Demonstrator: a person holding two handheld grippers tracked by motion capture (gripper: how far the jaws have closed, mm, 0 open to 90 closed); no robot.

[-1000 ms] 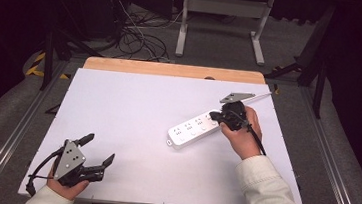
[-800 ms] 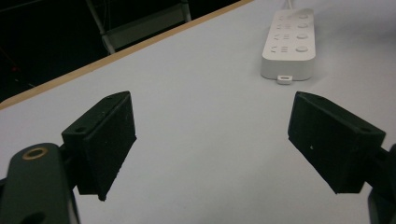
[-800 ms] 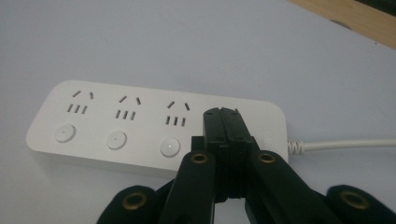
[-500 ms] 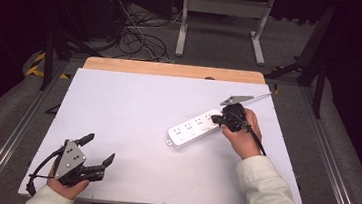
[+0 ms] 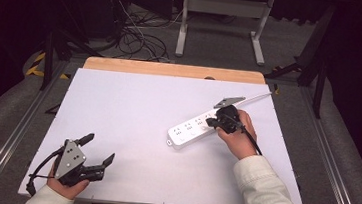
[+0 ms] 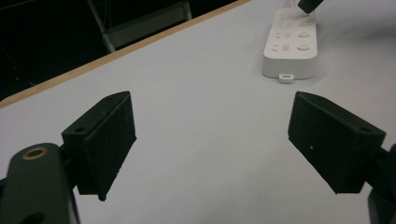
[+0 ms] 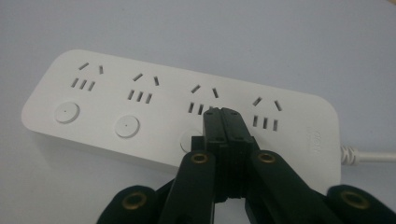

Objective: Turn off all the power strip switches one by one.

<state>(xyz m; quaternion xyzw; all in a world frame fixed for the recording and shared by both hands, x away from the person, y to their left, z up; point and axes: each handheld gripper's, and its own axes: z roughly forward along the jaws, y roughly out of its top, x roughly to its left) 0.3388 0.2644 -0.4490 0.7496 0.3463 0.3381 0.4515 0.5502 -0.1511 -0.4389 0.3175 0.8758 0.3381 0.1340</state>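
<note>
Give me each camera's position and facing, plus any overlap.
High view: above the person's side, facing forward and down on the table; both forearms, left gripper, right gripper.
Left gripper view: on that gripper, low across the table; open jaws.
Right gripper view: down onto the power strip; shut jaws.
Shared: every view shows the strip.

**Three cameras, one shared power strip**

The high view is looking forward and down from the person's side, taking in the whole white surface [image 5: 133,112] from well above. The left gripper view is riding low near the surface's near edge, facing across it between the left tool [image 6: 212,140]'s wide-set jaws toward the far-off power strip [image 6: 292,44]. The right gripper view is sitting very close above that same power strip [image 7: 140,109], looking down along the right tool [image 7: 226,123]'s closed jaws. All three are sharing the strip [image 5: 191,129].
</note>
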